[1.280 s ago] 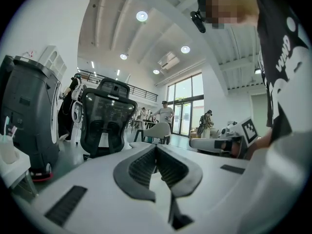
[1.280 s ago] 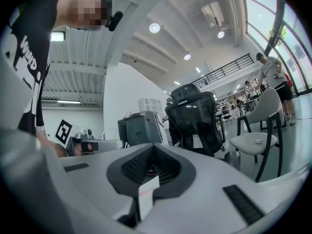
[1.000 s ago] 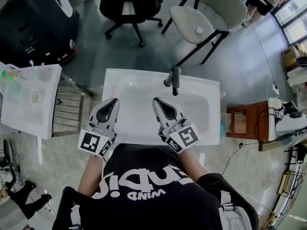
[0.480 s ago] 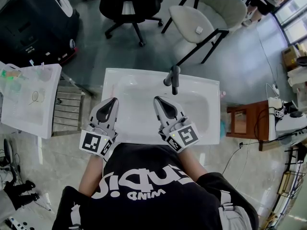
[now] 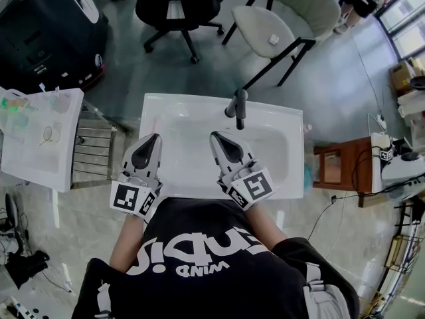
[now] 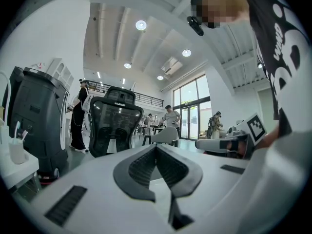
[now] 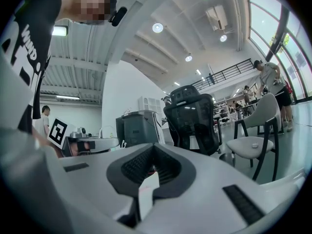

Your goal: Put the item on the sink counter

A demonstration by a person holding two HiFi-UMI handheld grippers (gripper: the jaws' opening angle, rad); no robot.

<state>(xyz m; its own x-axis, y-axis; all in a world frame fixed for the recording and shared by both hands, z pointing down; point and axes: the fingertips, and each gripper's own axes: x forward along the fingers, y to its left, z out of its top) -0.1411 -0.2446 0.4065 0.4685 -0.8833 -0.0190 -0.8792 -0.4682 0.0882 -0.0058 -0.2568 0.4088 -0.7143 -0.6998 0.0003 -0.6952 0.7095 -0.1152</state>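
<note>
The white sink counter (image 5: pixel 159 111) with its basin lies straight ahead, and a dark faucet (image 5: pixel 238 106) stands at its far rim. My left gripper (image 5: pixel 151 140) hovers level over the basin's near left part. Its jaws meet at the tips (image 6: pixel 156 147) with nothing between them. My right gripper (image 5: pixel 218 138) hovers level near the basin's middle, just short of the faucet. Its jaws are also closed together (image 7: pixel 154 147) and hold nothing. I see no loose item in either gripper or in the basin.
A white side table (image 5: pixel 40 158) with cups and brushes stands at the left, with a metal rack (image 5: pixel 93 155) between it and the sink. A small wooden stand (image 5: pixel 339 168) is at the right. A black office chair (image 5: pixel 176 5) and a beige chair (image 5: pixel 279 18) stand beyond the sink.
Both grippers have stayed in place over the basin. A person's feet at the lower left of the head view have gone from view.
</note>
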